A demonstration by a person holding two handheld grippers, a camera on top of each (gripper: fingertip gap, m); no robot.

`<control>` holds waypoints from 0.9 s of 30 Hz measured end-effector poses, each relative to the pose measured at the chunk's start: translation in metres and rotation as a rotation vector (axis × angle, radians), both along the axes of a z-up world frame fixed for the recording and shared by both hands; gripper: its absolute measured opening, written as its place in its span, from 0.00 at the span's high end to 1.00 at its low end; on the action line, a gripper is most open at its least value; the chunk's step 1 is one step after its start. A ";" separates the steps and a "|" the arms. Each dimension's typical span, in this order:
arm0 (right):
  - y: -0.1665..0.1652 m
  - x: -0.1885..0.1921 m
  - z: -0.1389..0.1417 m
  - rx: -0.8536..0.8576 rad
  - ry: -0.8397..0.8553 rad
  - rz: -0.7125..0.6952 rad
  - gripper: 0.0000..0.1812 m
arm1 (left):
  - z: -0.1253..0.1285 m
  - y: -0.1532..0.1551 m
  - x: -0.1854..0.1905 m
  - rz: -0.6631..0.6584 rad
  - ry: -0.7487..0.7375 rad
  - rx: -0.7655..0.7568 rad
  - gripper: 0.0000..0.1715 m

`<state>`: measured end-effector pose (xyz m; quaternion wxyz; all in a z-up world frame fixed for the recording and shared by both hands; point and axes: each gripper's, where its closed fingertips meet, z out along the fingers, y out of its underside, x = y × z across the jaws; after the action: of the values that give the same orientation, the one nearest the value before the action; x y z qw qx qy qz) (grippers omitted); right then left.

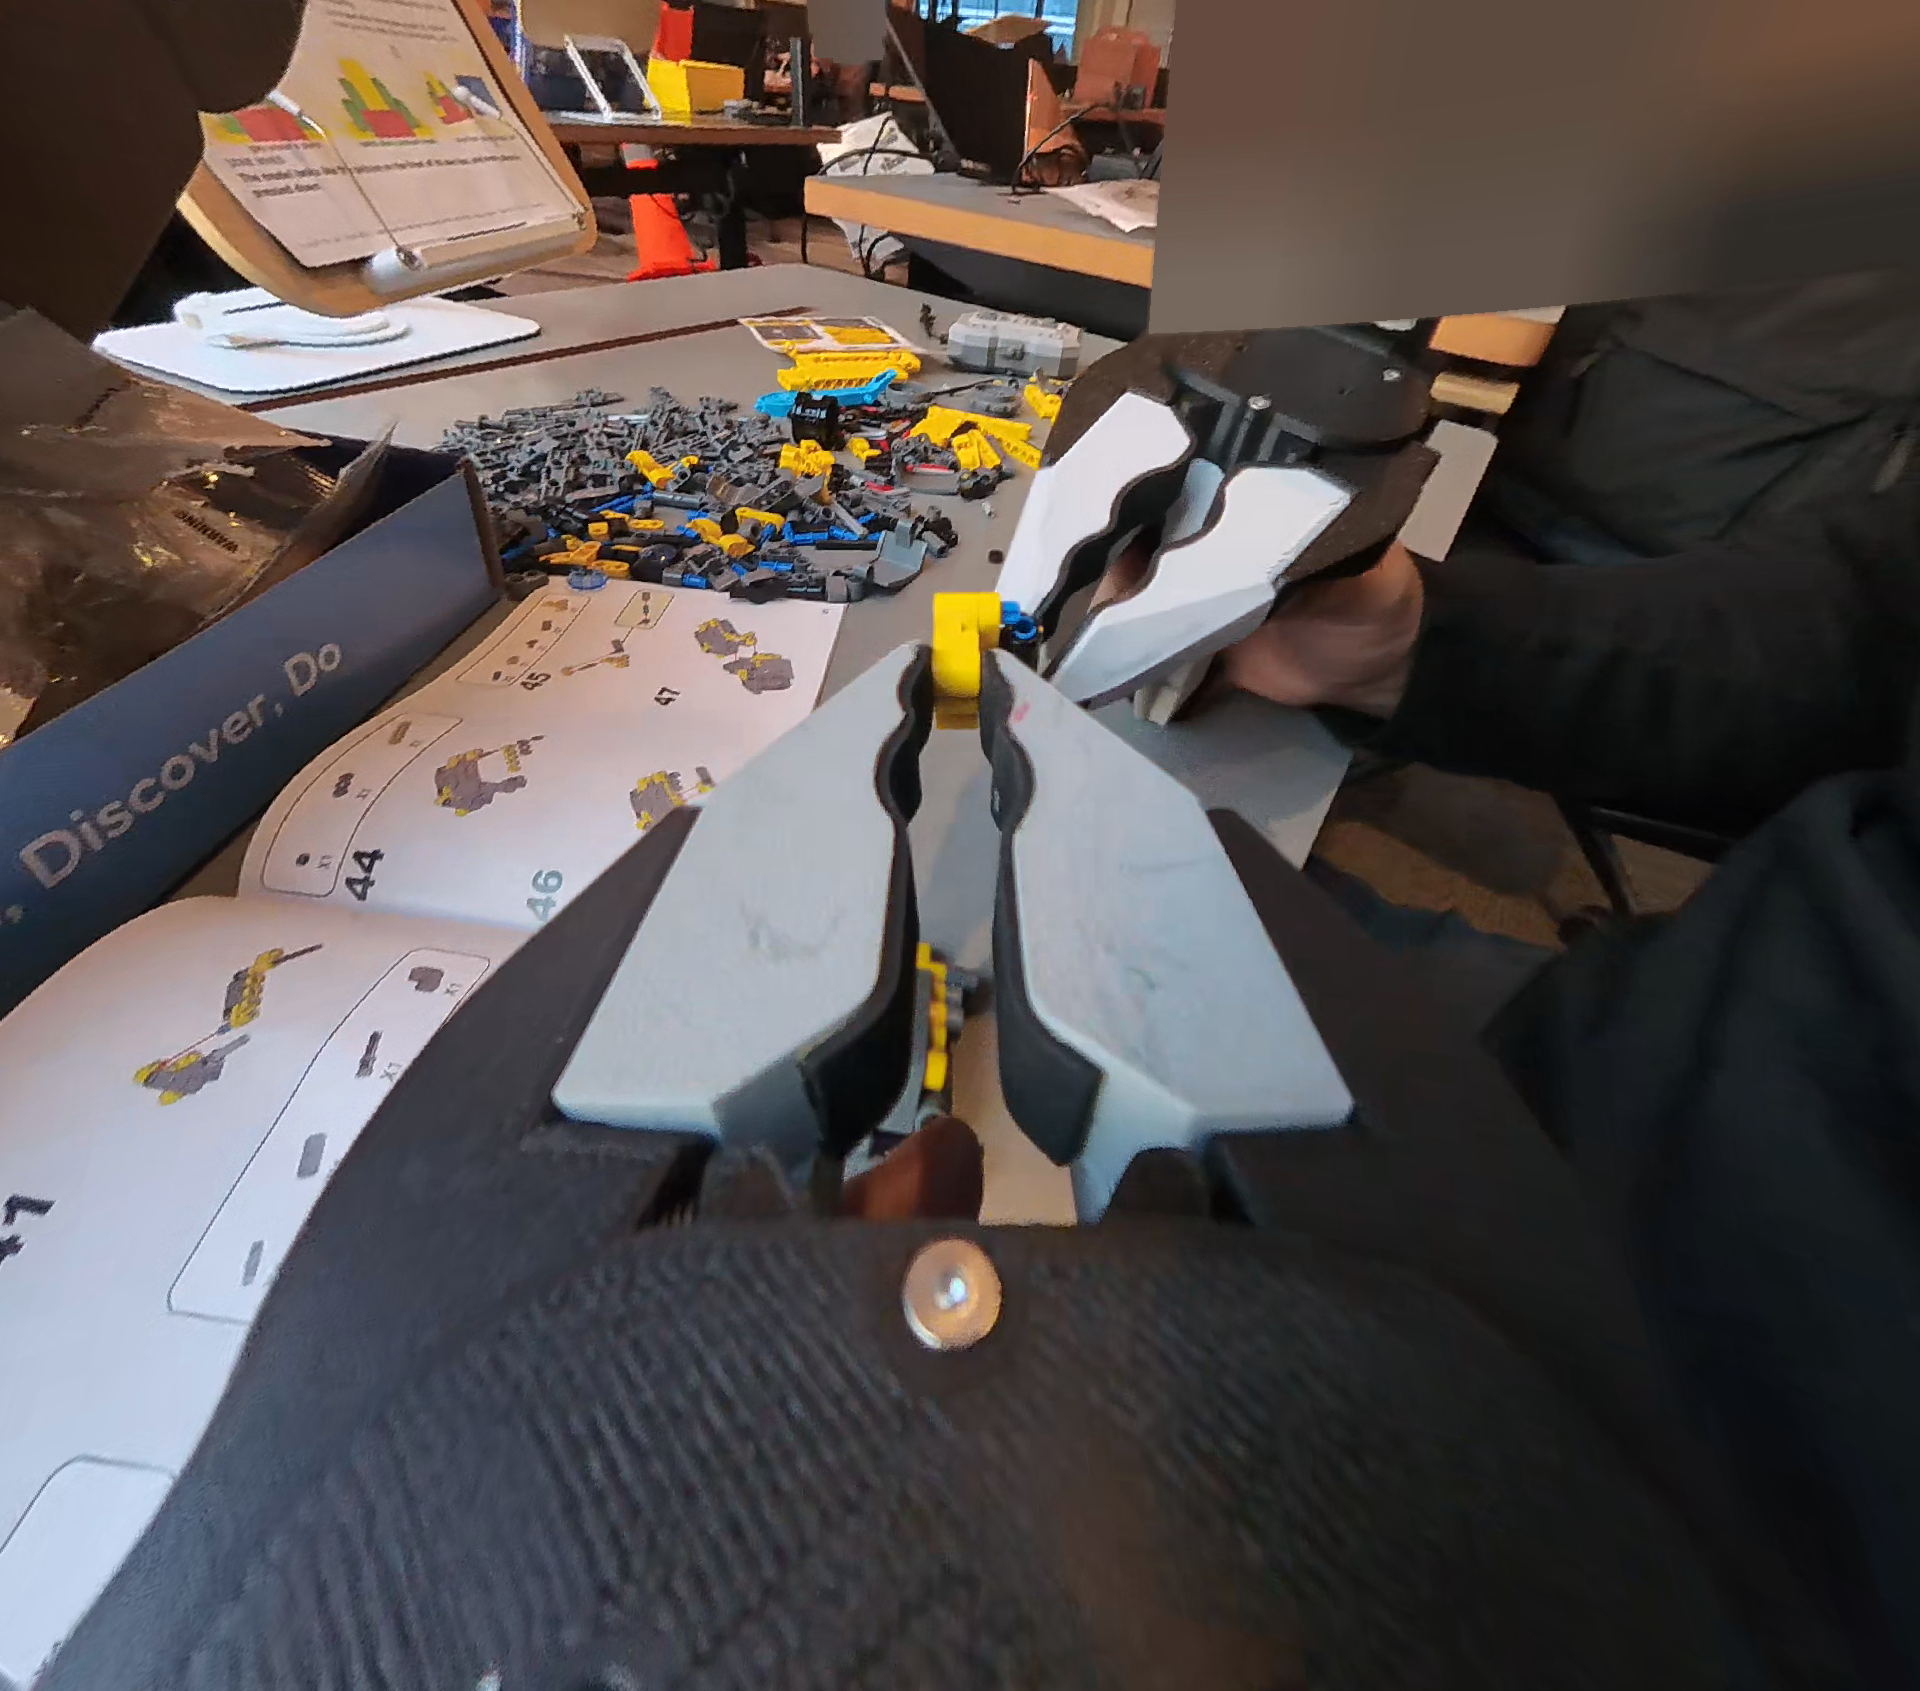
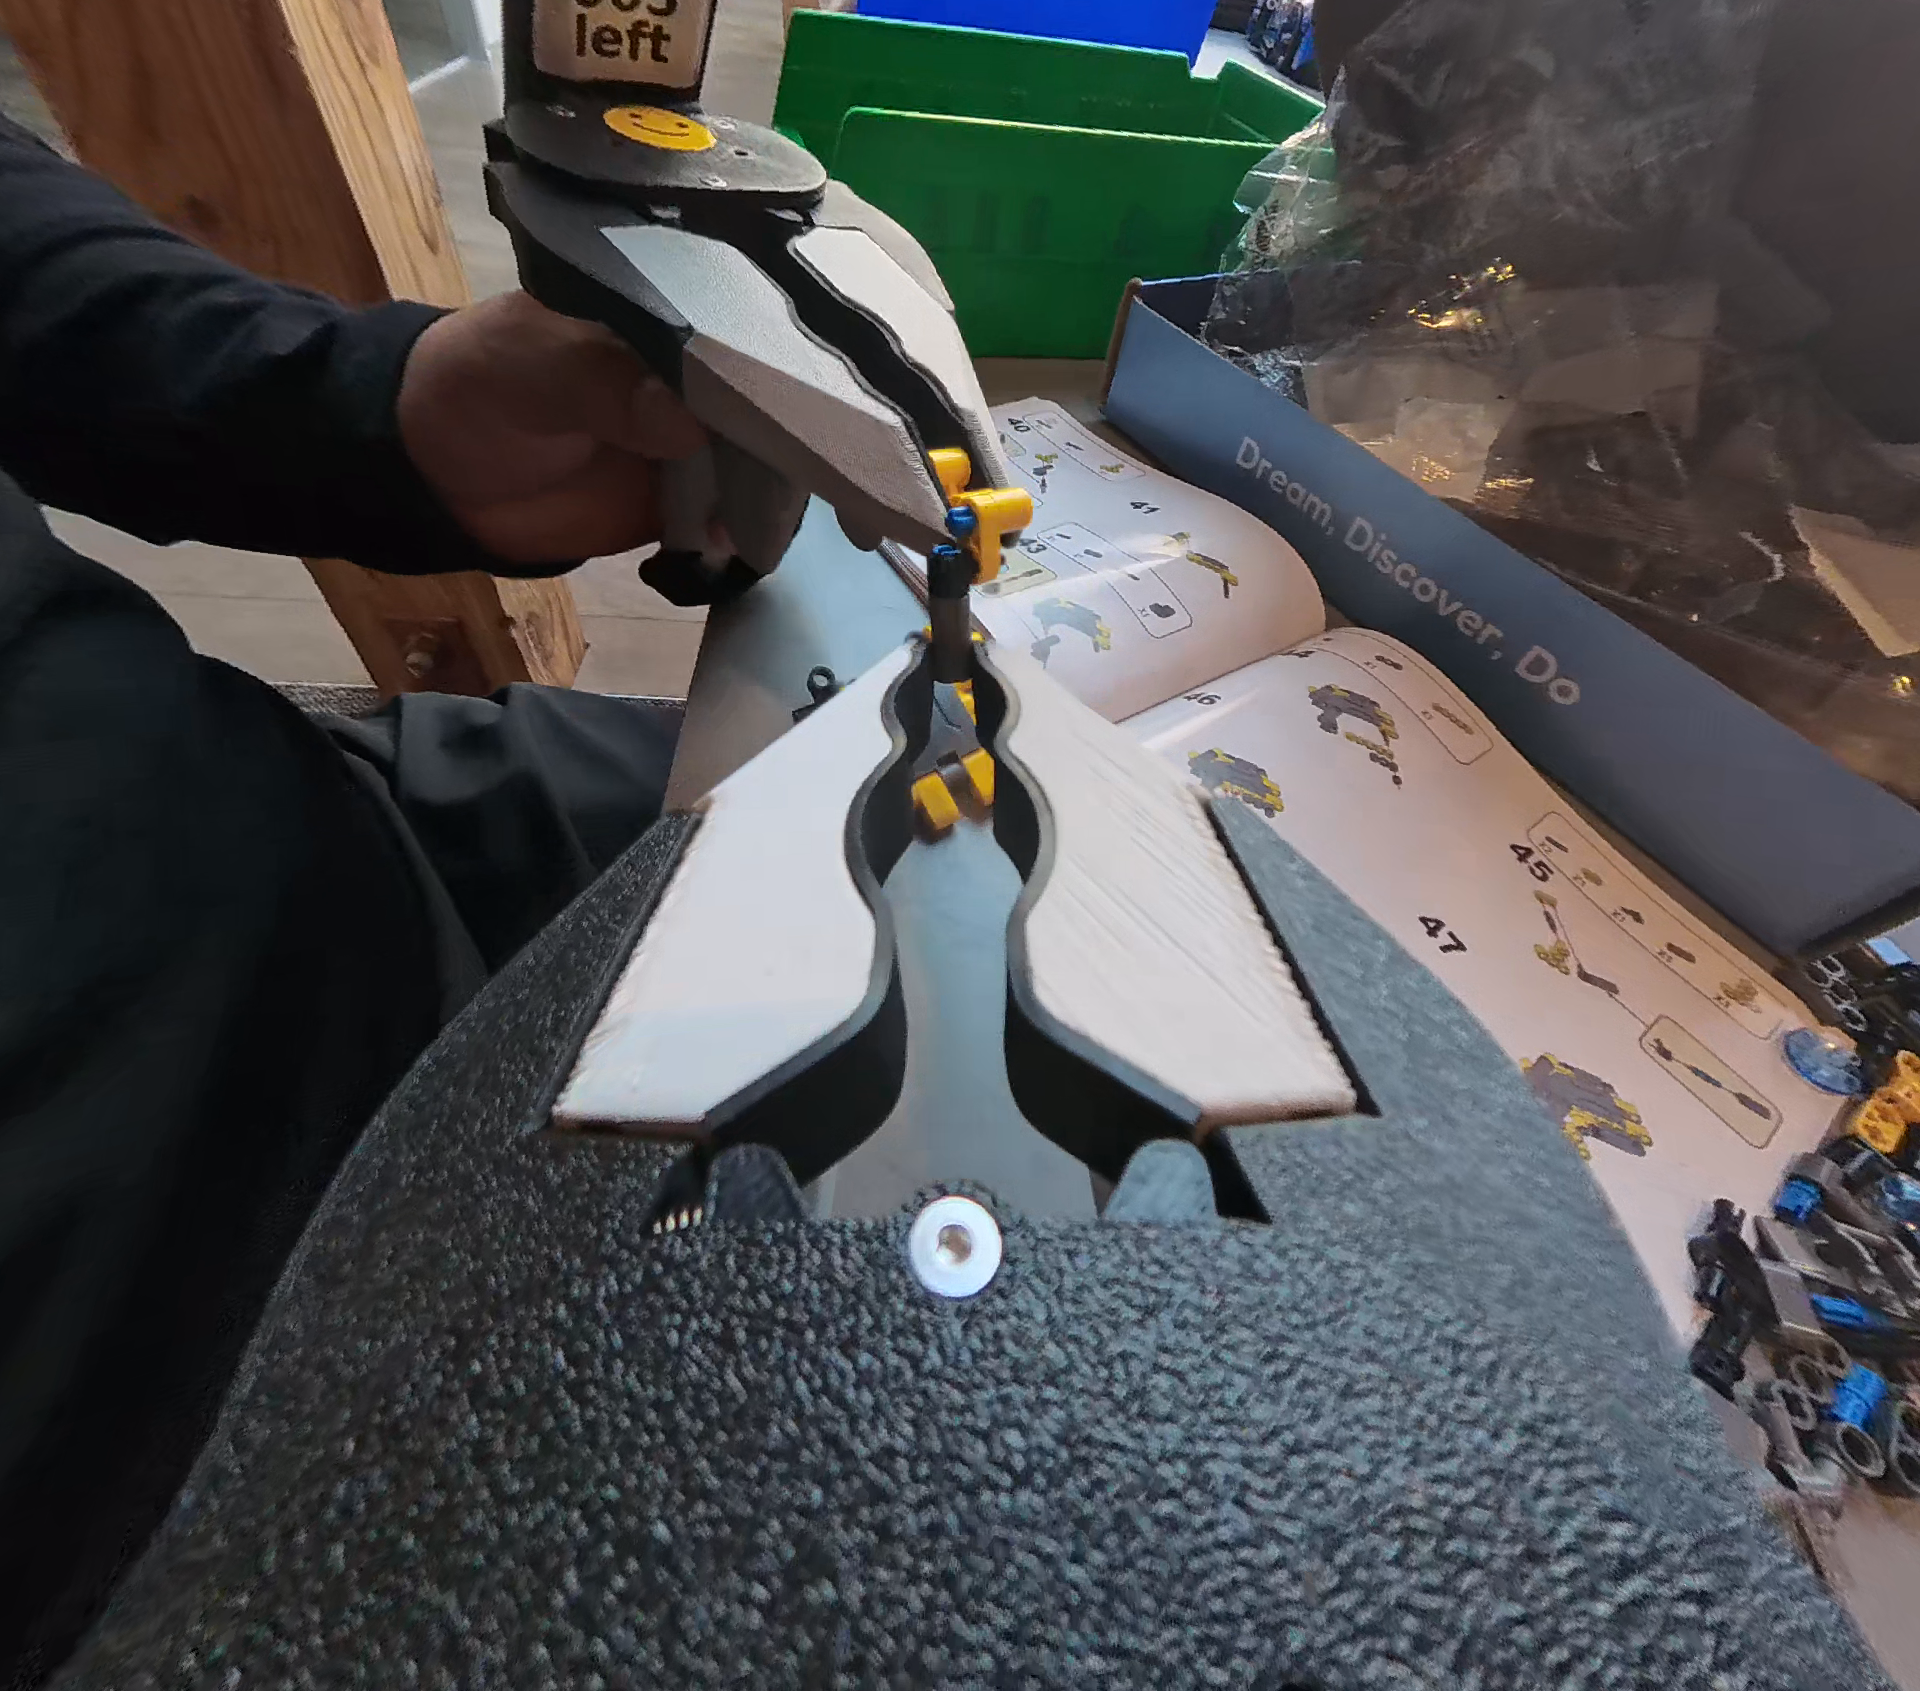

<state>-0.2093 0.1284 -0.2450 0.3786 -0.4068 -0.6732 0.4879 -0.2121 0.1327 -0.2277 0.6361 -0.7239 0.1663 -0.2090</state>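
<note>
Yellow connector piece [image 1: 958, 635] pinched at the left gripper [image 1: 951, 665] tips, jaws nearly closed. Right gripper [image 2: 948, 667], jaws narrowed, clamps a dark axle [image 2: 948, 613], long axis pointing up at the connector's blue pins [image 2: 961, 517]. Both above the tabletop [image 1: 665, 311] near edge, beside the instruction booklet [image 1: 436, 768].

Open instruction booklet [image 1: 436, 768], brick pile [image 1: 717, 488]

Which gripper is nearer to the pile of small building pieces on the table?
Right. The right gripper hangs just beside the pile, near its edge. The left gripper sits farther back, over the open instruction booklet.
</note>
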 end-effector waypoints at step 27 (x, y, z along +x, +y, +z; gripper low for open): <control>-0.003 -0.001 0.004 0.025 0.040 0.014 0.92 | -0.005 -0.002 0.003 -0.041 -0.008 -0.037 0.97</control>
<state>-0.2103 0.1252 -0.2411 0.3938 -0.3875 -0.6742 0.4901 -0.2091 0.1306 -0.2330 0.6190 -0.7311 0.1746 -0.2278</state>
